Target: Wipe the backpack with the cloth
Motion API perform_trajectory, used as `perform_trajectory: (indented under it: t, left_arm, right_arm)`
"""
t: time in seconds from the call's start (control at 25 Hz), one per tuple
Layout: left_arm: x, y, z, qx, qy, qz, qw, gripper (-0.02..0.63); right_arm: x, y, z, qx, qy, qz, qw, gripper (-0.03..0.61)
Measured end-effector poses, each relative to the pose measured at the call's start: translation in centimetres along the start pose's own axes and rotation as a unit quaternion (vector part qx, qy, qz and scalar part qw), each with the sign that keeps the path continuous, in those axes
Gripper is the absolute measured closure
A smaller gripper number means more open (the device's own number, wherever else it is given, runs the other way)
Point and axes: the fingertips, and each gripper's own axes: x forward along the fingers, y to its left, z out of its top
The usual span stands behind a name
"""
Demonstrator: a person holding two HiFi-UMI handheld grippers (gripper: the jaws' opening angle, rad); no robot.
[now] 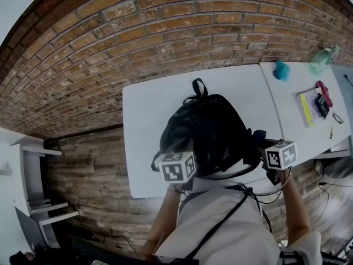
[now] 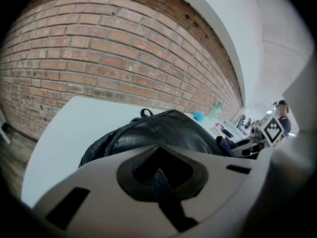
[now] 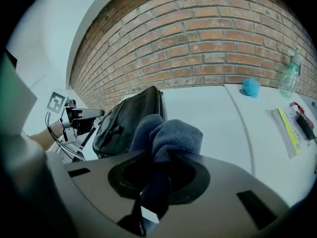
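Cloth (image 3: pixel 171 135) bunched and clamped in the right gripper (image 1: pixel 281 154), at 3 o'clock of the black backpack (image 1: pixel 212 131), left gripper (image 1: pixel 176 167) pinched shut on a backpack fold at its 7 o'clock edge, backpack lying on the white table (image 1: pixel 149 104), brick wall (image 1: pixel 165 26) at 12 o'clock

Pinching a fold of the black backpack (image 2: pixel 158 130) in the left tool (image 2: pixel 159 180), jaws closed together; sprawled across the white bench (image 2: pixel 64 128) below a brick wall (image 2: pixel 99 48); small blue lump (image 2: pixel 198 116) behind.
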Motion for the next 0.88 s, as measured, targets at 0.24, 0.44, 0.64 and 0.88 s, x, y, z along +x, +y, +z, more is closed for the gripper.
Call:
perform_trajectory:
  t: [0.24,0.44,0.64,0.88]
  left_arm:
    - [0.2,0.1,-0.3,-0.007,0.004,0.001,1.0,0.611]
    - [0.1,0.5,-0.5,-0.011,0.007,0.003,0.9999,0.61]
    - [-0.1,0.5,-0.3,-0.013,0.005,0.002,0.9999,0.611]
    - [-0.3,0.8,-0.3,-0.018,0.001,0.003,0.9998,0.611]
  right_arm:
    - [-1.8,-0.6,1.8,-0.016,-0.006,-0.004,1.0,0.503]
    - [-4.0,0.0,6.6,-0.046,-0.038,-0.011,0.998,0.503]
    - [-5.0,1.4,12.4,-0.129,-0.078,-0.036,0.988,0.503]
    - [-3.7,2.4,19.0,-0.222,-0.121,-0.104,0.962,0.504]
